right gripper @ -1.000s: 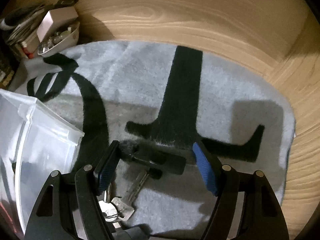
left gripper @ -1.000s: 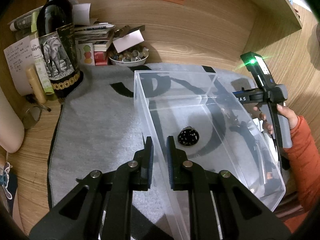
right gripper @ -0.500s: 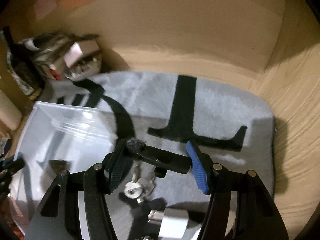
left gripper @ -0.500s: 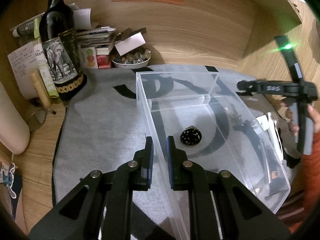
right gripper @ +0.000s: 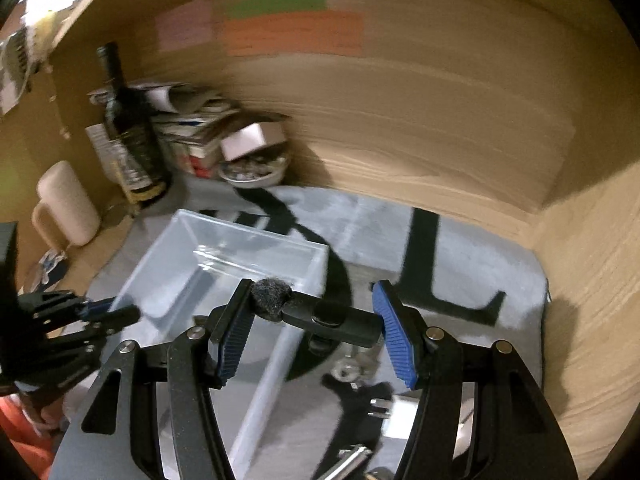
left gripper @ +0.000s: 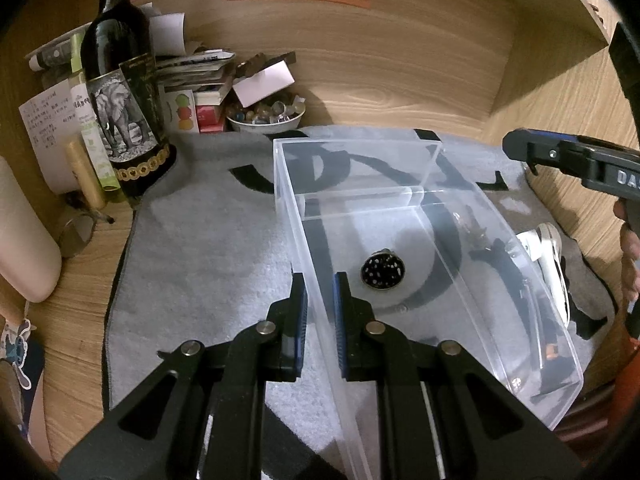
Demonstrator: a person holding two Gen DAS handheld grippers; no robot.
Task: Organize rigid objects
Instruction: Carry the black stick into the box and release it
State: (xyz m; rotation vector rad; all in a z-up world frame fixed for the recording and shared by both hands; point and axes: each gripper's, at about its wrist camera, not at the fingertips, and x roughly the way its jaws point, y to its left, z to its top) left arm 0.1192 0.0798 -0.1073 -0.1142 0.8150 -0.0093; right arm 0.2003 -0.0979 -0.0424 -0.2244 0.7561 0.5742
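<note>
A clear plastic box (left gripper: pixel 500 216) (right gripper: pixel 256 248) stands on the grey mat. A round black speckled object (left gripper: pixel 382 271) lies inside it. My left gripper (left gripper: pixel 320 300) is shut on the box's near left wall. My right gripper (right gripper: pixel 316 320) is shut on a small black clip microphone (right gripper: pixel 328 316) with a furry tip, held in the air above the box's right edge. It also shows at the right edge of the left wrist view (left gripper: pixel 560 156). Keys (right gripper: pixel 352 364), a white plug (right gripper: pixel 396 412) and other small items lie on the mat below it.
A wine bottle (left gripper: pixel 120 112), stacked papers (left gripper: pixel 192 76) and a bowl of stones (left gripper: pixel 266 114) crowd the back left corner. A beige cup (left gripper: pixel 24 240) stands at the left. Wooden walls close the back and right. The grey mat (left gripper: pixel 208 240) covers the desk.
My right gripper has lifted the microphone off the mat and carried it up and left toward the box. The left gripper keeps its hold on the box wall.
</note>
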